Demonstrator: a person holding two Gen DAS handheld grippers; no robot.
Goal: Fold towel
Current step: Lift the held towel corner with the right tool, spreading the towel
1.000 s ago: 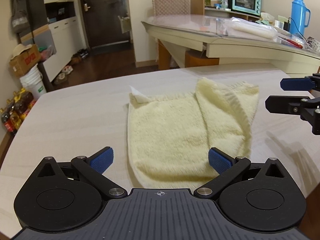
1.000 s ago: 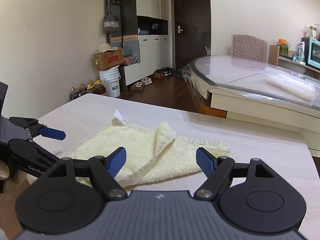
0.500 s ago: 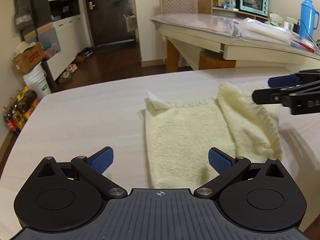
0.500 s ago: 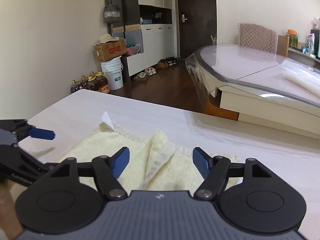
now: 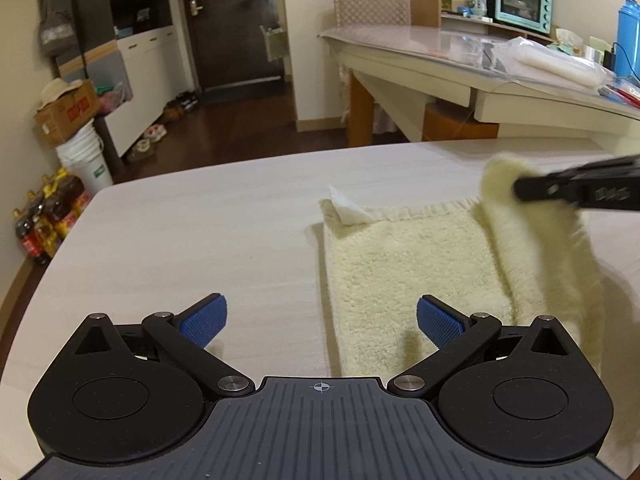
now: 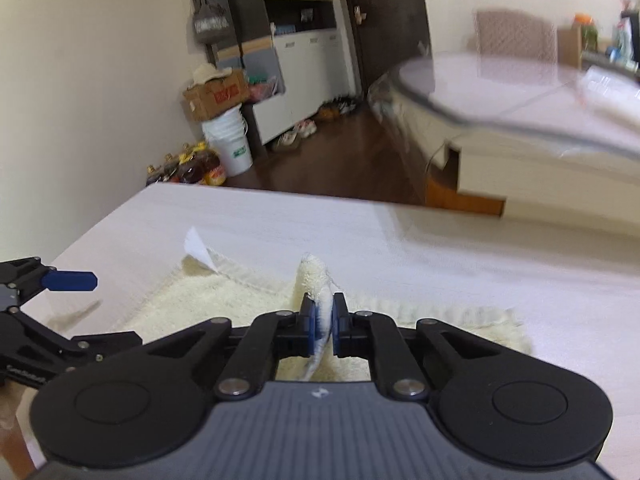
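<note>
A pale yellow towel (image 5: 400, 272) lies on the light table (image 5: 200, 220), its right side folded over in a long flap. A white label (image 5: 348, 210) sticks up at the far left corner. My right gripper (image 6: 323, 312) has its jaws closing on the flap's far corner, and the blue pads pinch the towel (image 6: 200, 300) between them, lifting that corner. In the left wrist view the right gripper (image 5: 520, 190) reaches in from the right. My left gripper (image 5: 320, 316) is open and holds nothing, just above the towel's near left corner.
Beyond the table's far edge stands a second, glass-topped table (image 5: 420, 40) with a teal oven (image 5: 520, 0), a blue flask (image 5: 628, 36) and plastic bags. On the floor at the left are a white bucket (image 5: 84, 156), a cardboard box and several bottles.
The right gripper came in over the folded flap and closed on its far corner. The left gripper, still open, slid a little to the left along the towel's near edge.
</note>
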